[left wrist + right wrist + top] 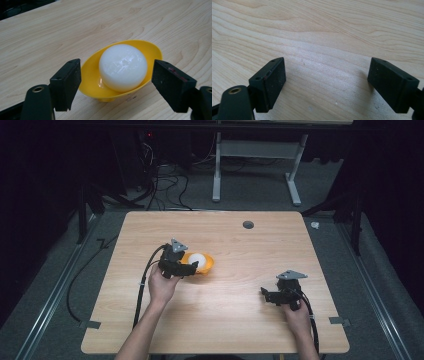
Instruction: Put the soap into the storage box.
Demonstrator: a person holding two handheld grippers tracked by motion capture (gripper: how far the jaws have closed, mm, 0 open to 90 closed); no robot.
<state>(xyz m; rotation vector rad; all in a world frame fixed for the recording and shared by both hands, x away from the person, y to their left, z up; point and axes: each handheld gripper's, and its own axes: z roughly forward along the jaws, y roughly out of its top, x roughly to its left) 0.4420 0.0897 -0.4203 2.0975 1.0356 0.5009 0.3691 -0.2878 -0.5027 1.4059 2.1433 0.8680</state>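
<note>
Bowl: small yellow bowl [150, 52] on the wooden counter [240, 320], a little left of centre in the high view, upright on a small foot.
Contents: one white ball [122, 67], glossy and faintly translucent, seated in the bowl and rising well above the rim; material cannot be told.
Left gripper [116, 83]: jaws spread wide, one on either side of the bowl's near rim, apparently not yet touching it.
Right gripper [327, 82]: jaws spread over bare wood, holding nothing, well apart from the bowl at the near right of the counter.
Likely weight: both light by the look of them; thin plastic bowl, likely to slide or tip under a one-sided push.
Surface: ball looks smooth and slick, prone to squirting out of a hard pinch; bowl wall glossy too.
Stiffness: bowl rim probably flexes a little; ball's firmness unknown, so gentle pressure wiser.
Where to take hold: across the ball's widest girth, above the rim, for the ball alone; across the bowl's narrow width, low on the wall, to move both together.
Risk: closing off-centre could roll the ball out or tilt the bowl.
</note>
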